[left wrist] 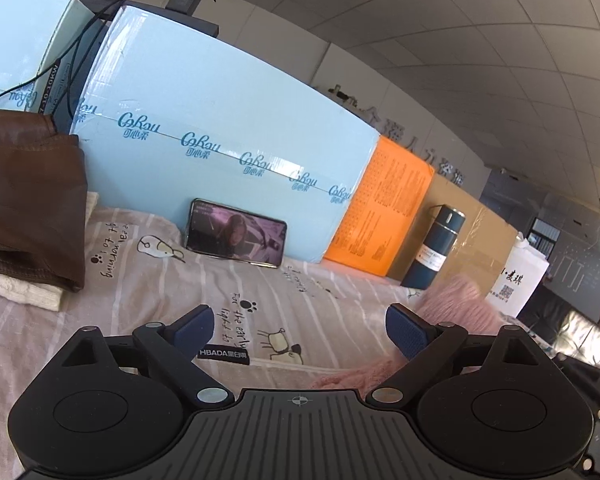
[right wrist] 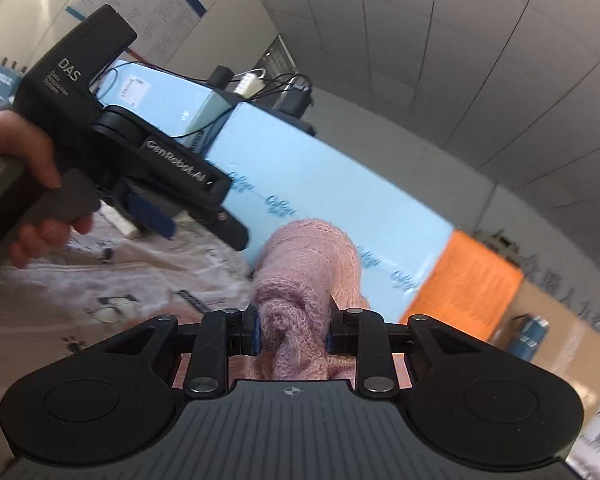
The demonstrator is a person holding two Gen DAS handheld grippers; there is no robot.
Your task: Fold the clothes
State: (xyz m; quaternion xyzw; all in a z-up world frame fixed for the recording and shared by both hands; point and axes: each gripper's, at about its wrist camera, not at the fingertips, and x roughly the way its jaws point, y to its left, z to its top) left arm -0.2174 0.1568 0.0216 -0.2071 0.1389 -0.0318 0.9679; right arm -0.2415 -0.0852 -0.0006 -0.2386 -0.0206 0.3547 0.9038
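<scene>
- Jaws of left gripper (left wrist: pixel 299 330) spread wide, nothing between (over patterned bedsheet (left wrist: pixel 148 292)).
- Right gripper (right wrist: pixel 293 330) jaws clenched on bunched pink knit sweater (right wrist: pixel 304 272).

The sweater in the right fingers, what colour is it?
Pink sweater, best in the right wrist view.

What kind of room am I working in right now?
Probably an office or lab corner set up for folding, not a home: a grid-tile ceiling, big lettering on the far wall, and stacked blue cartons backing a table covered by a cartoon-print sheet.
</scene>
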